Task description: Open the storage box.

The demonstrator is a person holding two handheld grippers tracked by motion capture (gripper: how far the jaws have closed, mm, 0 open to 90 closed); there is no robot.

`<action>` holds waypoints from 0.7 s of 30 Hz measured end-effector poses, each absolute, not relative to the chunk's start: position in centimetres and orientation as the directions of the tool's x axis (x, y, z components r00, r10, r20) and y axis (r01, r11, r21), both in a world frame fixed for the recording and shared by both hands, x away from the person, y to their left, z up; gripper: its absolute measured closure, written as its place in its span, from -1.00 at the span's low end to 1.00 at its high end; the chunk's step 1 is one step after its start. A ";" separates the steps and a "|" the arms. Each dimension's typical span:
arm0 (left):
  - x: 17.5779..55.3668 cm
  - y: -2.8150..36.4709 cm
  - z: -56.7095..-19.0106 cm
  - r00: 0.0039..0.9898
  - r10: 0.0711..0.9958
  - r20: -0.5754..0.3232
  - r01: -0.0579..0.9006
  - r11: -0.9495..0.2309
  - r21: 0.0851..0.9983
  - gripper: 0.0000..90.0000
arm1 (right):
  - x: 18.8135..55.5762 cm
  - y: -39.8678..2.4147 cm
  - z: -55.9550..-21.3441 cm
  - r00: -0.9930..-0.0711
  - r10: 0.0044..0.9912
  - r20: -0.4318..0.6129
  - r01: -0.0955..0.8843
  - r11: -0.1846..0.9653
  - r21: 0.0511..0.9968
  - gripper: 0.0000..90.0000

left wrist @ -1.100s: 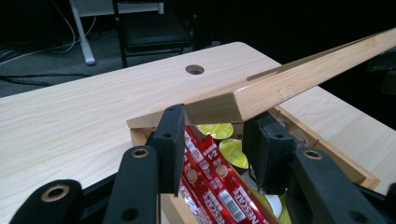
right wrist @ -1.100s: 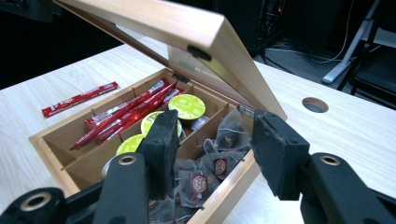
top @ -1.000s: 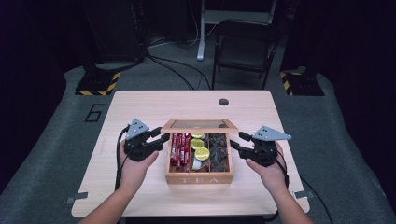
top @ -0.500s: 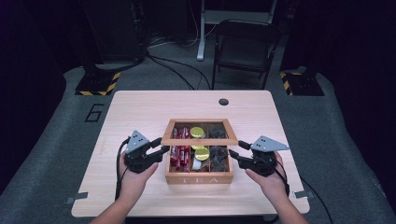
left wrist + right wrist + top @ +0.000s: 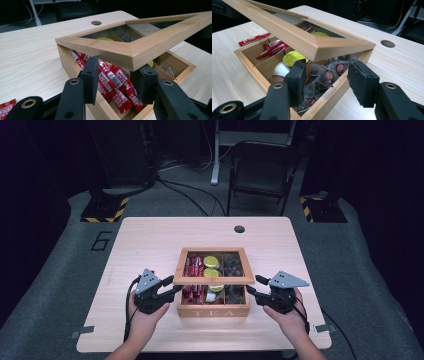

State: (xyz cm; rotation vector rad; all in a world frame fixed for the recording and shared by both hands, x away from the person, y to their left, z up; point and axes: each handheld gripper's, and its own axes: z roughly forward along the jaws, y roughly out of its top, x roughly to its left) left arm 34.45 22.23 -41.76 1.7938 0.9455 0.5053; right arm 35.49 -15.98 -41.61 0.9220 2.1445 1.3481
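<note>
The wooden tea box (image 5: 212,290) sits near the front middle of the desk (image 5: 145,240), its glass-paned lid (image 5: 214,265) tilted up off the front edge and hinged along the back. The left hand-held gripper (image 5: 172,291) waits at the box's nine o'clock. Its jaws are partly open and straddle the lid's front left corner, and no pad clearly presses the wood. The right hand-held gripper (image 5: 251,292), at three o'clock, is set the same way at the front right corner, with its jaws narrower and a gap showing beside each pad.

The left gripper view looks under the raised lid (image 5: 130,47) at red Nescafe sticks (image 5: 113,81) packed in the near compartment. It also catches one stray red stick (image 5: 6,107) lying on the desk outside the box. The right gripper view shows dark tea sachets (image 5: 329,73) in its near compartment, a yellow-topped capsule (image 5: 293,58) and a white one (image 5: 280,70) in the middle, and a loose red stick (image 5: 254,38) on the desk beyond the box.

From above, the desk lies bare from ten through two o'clock, save a cable hole (image 5: 239,228) near the far edge. The front edge is close behind both hands.
</note>
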 end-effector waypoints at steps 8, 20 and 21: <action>34.1 22.2 -42.6 0.611 0.788 -0.073 0.376 -0.208 0.903 0.31 | 35.4 -15.5 -42.3 -0.693 0.719 -0.044 0.292 0.336 0.896 0.08; 33.6 22.1 -44.0 0.611 0.787 -0.084 0.391 -0.208 0.897 0.31 | 35.2 -15.5 -43.0 -0.706 0.707 -0.039 0.307 0.355 0.883 0.08; 33.6 22.1 -44.2 0.611 0.788 -0.079 0.388 -0.211 0.897 0.31 | 35.2 -15.4 -43.0 -0.704 0.708 -0.043 0.304 0.356 0.884 0.08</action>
